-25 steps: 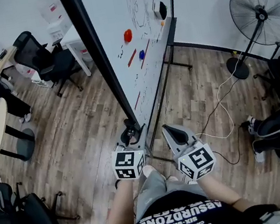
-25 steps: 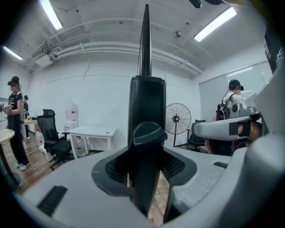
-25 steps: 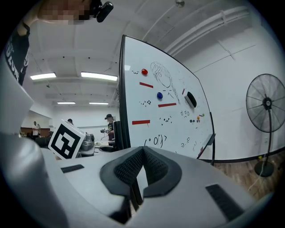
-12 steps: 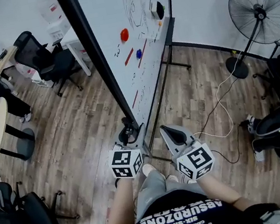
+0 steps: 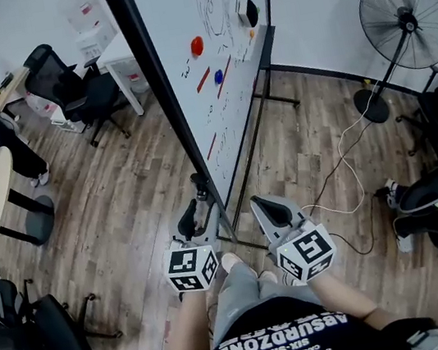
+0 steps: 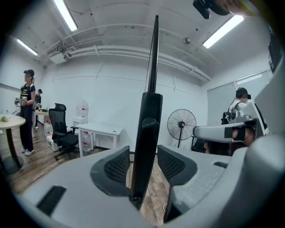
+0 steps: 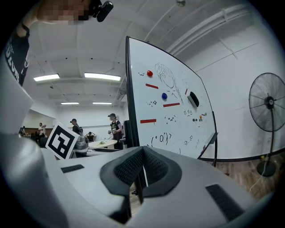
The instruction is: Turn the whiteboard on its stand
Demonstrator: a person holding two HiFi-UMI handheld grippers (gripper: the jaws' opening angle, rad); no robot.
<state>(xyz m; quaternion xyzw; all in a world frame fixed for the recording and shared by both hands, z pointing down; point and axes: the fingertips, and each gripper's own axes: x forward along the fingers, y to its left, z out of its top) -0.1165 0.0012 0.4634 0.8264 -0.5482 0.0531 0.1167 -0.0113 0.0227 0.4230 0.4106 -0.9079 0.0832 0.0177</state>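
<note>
Straddling the black side frame [image 6: 147,129] of the whiteboard [image 5: 223,53] with the left gripper [image 6: 141,156], pads released on either side, a gap showing, nothing clamped. Just beside that frame, on the whiteboard's written side, right gripper [image 7: 142,151] clenched on nothing. Whiteboard upright on its stand [image 5: 268,58], near edge toward the person. Farther off on the written side, a pedestal fan [image 5: 405,18]. On the back side, a black office chair [image 5: 72,91] and a white table [image 5: 112,59].
</note>
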